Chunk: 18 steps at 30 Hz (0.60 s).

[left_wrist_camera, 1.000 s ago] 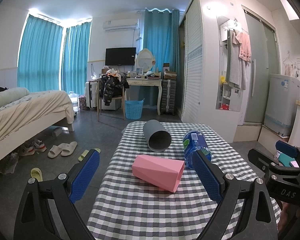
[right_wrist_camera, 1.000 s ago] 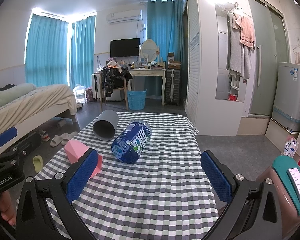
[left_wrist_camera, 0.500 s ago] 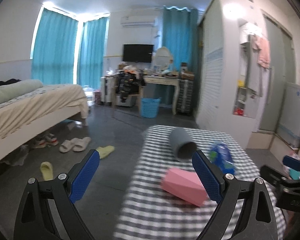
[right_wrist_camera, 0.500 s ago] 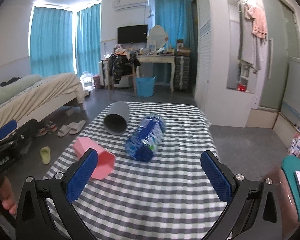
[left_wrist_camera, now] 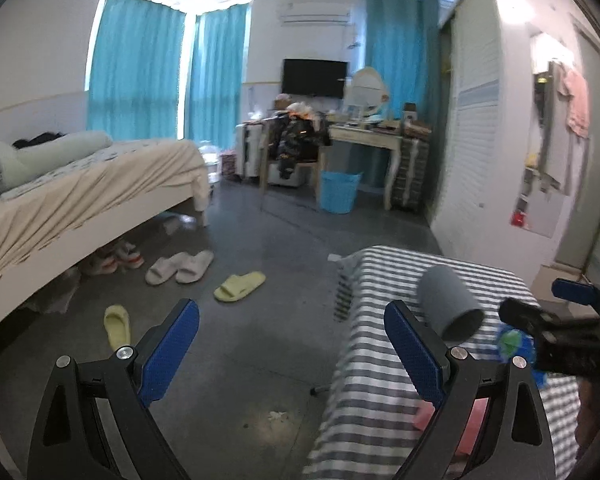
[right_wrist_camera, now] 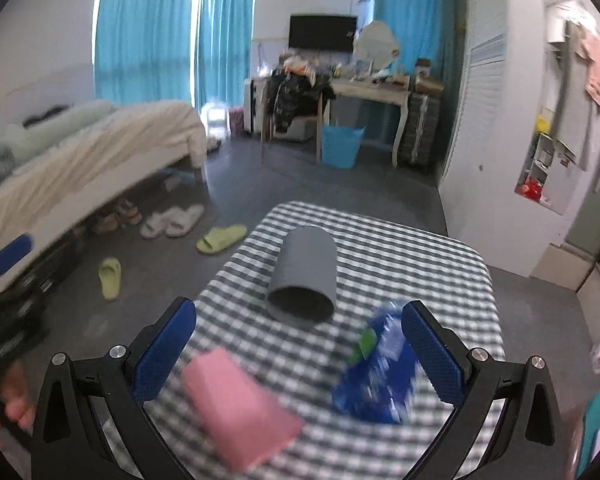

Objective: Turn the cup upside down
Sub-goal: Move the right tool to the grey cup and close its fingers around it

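Note:
A grey cup point(right_wrist_camera: 306, 276) lies on its side on the checked table point(right_wrist_camera: 440, 264), mouth toward me; it also shows in the left wrist view point(left_wrist_camera: 448, 306). A pink faceted cup point(right_wrist_camera: 238, 402) lies on its side near the front, and a sliver of it shows in the left wrist view point(left_wrist_camera: 476, 412). A blue patterned cup point(right_wrist_camera: 376, 372) lies beside it. My right gripper point(right_wrist_camera: 298, 344) is open above the table, between the pink and blue cups. My left gripper point(left_wrist_camera: 290, 344) is open and empty over the floor, left of the table.
A bed point(left_wrist_camera: 80, 184) stands at the left with slippers point(left_wrist_camera: 240, 286) on the floor beside it. A desk, a chair and a blue basket point(left_wrist_camera: 338, 192) stand at the back. A white wardrobe point(left_wrist_camera: 484, 140) is at the right.
My left gripper has swung left, off the table and over the floor. My right gripper has moved left and forward over the cups. The cups lie as before.

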Motion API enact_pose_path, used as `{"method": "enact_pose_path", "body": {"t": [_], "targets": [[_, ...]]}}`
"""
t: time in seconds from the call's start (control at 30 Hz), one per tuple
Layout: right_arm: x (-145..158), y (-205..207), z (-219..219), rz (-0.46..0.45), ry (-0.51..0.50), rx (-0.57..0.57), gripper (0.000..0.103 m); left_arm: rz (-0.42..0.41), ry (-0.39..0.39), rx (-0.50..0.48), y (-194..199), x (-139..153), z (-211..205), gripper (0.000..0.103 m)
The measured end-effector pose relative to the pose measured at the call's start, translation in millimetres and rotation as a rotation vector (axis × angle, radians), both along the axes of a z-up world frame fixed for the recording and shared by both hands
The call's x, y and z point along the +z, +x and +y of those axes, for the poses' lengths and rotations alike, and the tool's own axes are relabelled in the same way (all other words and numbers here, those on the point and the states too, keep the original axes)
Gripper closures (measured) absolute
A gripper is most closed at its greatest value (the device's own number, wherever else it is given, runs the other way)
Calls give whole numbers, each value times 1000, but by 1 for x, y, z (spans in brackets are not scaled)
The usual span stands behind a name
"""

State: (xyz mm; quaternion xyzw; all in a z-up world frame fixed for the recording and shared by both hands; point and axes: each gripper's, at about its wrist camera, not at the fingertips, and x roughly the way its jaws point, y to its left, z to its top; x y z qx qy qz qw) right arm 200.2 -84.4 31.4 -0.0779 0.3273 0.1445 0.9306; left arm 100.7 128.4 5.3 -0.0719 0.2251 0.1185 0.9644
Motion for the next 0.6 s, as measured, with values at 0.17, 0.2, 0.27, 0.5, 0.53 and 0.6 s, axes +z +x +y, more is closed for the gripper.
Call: {"method": "enact_pose_path", "body": {"t": [0.17, 0.2, 0.27, 0.5, 0.53, 0.6], "targets": [[-31, 66, 24, 142, -21, -9, 0, 5, -74, 19, 23, -9, 11, 7], [-39, 77, 28, 161, -42, -22, 0, 8, -78, 18, 26, -11, 12, 7], [-55, 93, 33, 204, -67, -28, 3, 25, -71, 17, 34, -16, 9, 7], [-72, 118, 32, 289, -122, -44, 12, 55, -62, -6, 39, -18, -2, 7], [-75, 119, 31, 302, -132, -47, 12, 57, -60, -8, 39, -17, -4, 7], [-82, 123, 31, 331, -139, -45, 12, 60, -58, -12, 40, -18, -6, 7]]}}
